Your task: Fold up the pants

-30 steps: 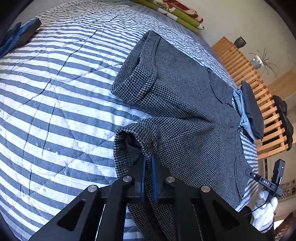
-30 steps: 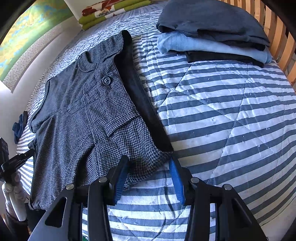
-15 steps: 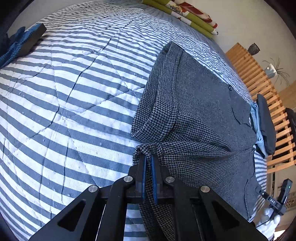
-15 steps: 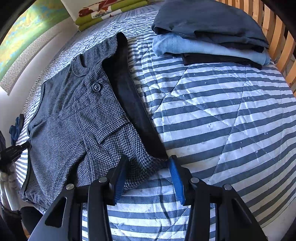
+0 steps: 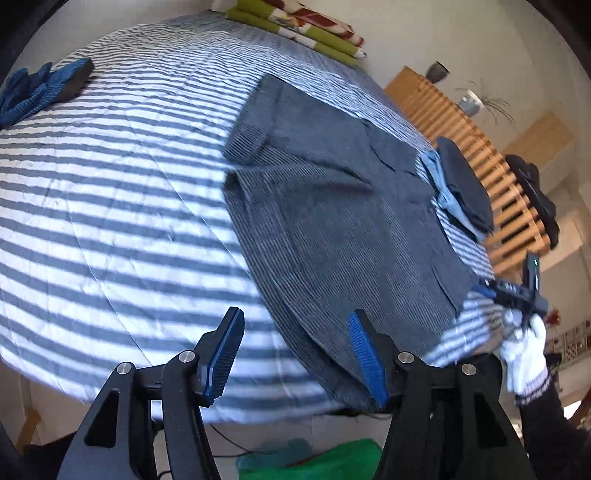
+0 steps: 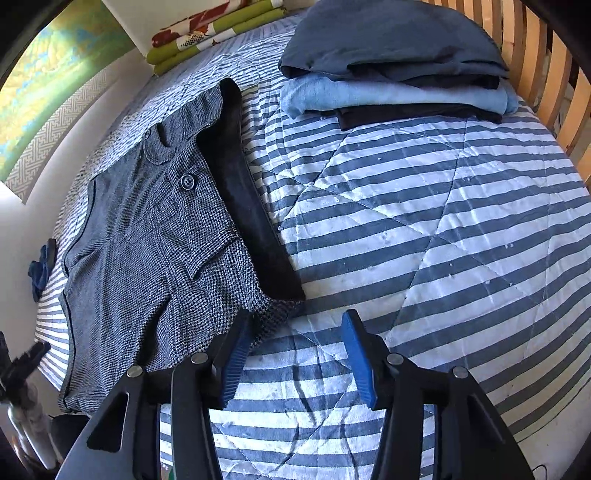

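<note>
Grey houndstooth pants [image 5: 332,221] lie flat on the striped bed cover [image 5: 110,221], both legs side by side and their near side at the bed's front edge. My left gripper [image 5: 295,354] hovers over that edge with jaws opening and nothing pressed between them; its right pad [image 5: 365,354] is above the fabric. In the right wrist view the pants [image 6: 147,240] show their dark waistband lining. My right gripper [image 6: 297,354] is open and its jaws are opening, with the waistband corner [image 6: 277,314] lying loose by its left pad [image 6: 234,354]. A white-gloved hand [image 5: 524,350] holds that gripper.
A stack of folded clothes [image 6: 391,74] sits by the wooden slatted headboard [image 5: 480,155]. A blue cloth [image 5: 33,88] lies at the bed's far left and a rolled green and red blanket [image 5: 303,29] at the far end. Something green [image 5: 314,461] lies on the floor.
My left gripper let go of the leg hem, opened wide and drew back to the bed's front edge; the leg now lies flat. The right gripper widened a little and stayed put.
</note>
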A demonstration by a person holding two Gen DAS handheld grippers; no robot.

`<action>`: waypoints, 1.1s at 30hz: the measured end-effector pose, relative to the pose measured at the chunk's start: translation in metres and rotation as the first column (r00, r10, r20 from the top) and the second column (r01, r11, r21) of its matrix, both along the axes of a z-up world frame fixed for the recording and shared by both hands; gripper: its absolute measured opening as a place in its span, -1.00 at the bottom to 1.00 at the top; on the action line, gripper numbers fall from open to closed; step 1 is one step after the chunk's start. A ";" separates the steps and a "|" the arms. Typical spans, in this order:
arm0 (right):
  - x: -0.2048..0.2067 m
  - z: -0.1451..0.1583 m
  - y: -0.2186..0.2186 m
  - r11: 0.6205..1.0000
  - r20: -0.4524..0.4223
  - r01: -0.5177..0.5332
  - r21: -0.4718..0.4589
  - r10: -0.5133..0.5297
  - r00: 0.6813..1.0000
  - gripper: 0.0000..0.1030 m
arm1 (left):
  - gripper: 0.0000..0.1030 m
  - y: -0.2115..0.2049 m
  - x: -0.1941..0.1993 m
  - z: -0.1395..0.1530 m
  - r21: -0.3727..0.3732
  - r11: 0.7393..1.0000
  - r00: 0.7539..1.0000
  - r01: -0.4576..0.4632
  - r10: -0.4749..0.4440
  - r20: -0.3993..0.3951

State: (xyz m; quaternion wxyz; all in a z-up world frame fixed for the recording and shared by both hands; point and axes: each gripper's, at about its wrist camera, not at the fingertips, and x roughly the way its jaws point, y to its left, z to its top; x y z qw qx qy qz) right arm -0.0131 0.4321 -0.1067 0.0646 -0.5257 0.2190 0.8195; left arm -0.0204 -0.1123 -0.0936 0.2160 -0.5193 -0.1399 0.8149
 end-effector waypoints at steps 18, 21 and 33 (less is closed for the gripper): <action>-0.009 -0.015 0.001 0.983 0.009 0.046 -0.180 -0.045 0.999 -0.02 | -0.70 0.087 0.048 -0.018 -0.158 0.971 0.981 0.180 -0.189 -0.043; -0.015 -0.018 -0.005 0.975 0.007 0.043 -0.220 -0.043 0.999 -0.17 | -0.81 0.079 0.044 -0.007 -0.140 0.969 0.977 0.203 -0.211 -0.043; 0.016 0.062 -0.009 0.961 -0.164 0.100 -0.257 -0.145 0.976 -0.82 | -0.84 0.019 0.060 0.099 0.088 0.983 0.972 0.160 -0.141 -0.188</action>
